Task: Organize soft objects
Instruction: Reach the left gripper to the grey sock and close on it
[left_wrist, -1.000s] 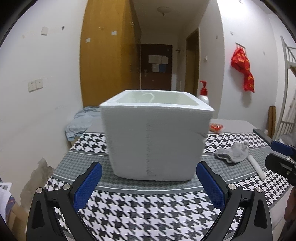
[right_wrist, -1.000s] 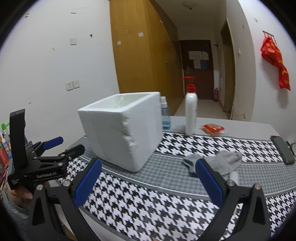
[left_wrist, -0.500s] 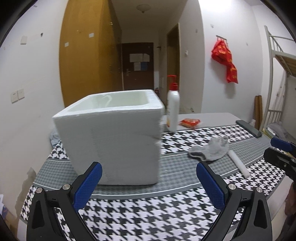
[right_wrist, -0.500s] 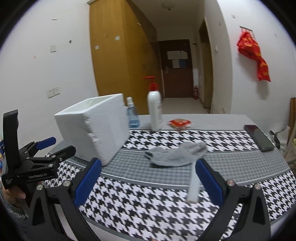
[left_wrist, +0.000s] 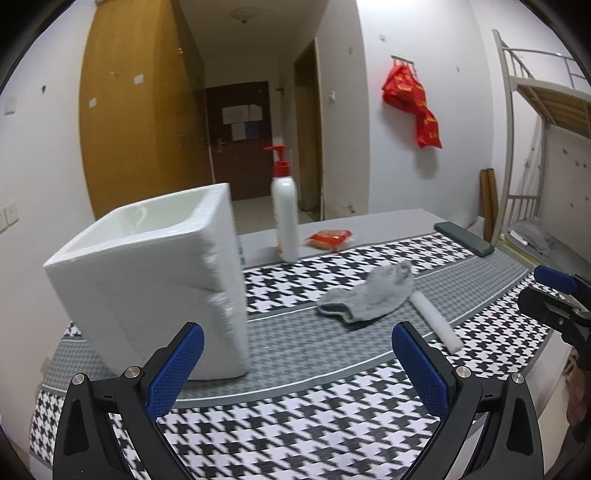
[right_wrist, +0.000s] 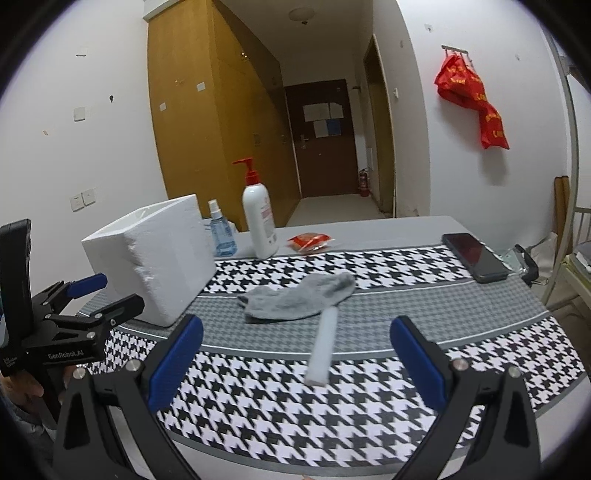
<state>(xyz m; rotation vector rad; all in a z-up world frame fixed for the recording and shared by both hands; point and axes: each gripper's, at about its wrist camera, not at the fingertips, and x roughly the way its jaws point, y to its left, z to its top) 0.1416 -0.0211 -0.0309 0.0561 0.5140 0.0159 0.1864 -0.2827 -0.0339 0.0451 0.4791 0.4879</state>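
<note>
A grey sock (left_wrist: 369, 295) (right_wrist: 299, 297) lies crumpled mid-table on the houndstooth cloth. A white foam stick (left_wrist: 436, 319) (right_wrist: 324, 345) lies beside it, one end touching the sock. A white foam box (left_wrist: 155, 288) (right_wrist: 155, 258), open on top, stands at the left. My left gripper (left_wrist: 295, 365) is open near the table's front edge, with the box's corner just ahead of its left finger. My right gripper (right_wrist: 295, 356) is open, and the foam stick lies on the table just ahead of its fingers. Both grippers hold nothing.
At the back of the table stand a white pump bottle (left_wrist: 285, 218) (right_wrist: 259, 225) and a blue spray bottle (right_wrist: 221, 236); a red packet (left_wrist: 328, 238) (right_wrist: 309, 240) lies near them. A dark phone (right_wrist: 474, 256) lies at the right edge. A bunk bed frame (left_wrist: 543, 110) stands on the right.
Both views have swung right: the foam box has slid to the left of each frame, and the sock and foam stick now sit nearer centre. Both grippers stay open.
</note>
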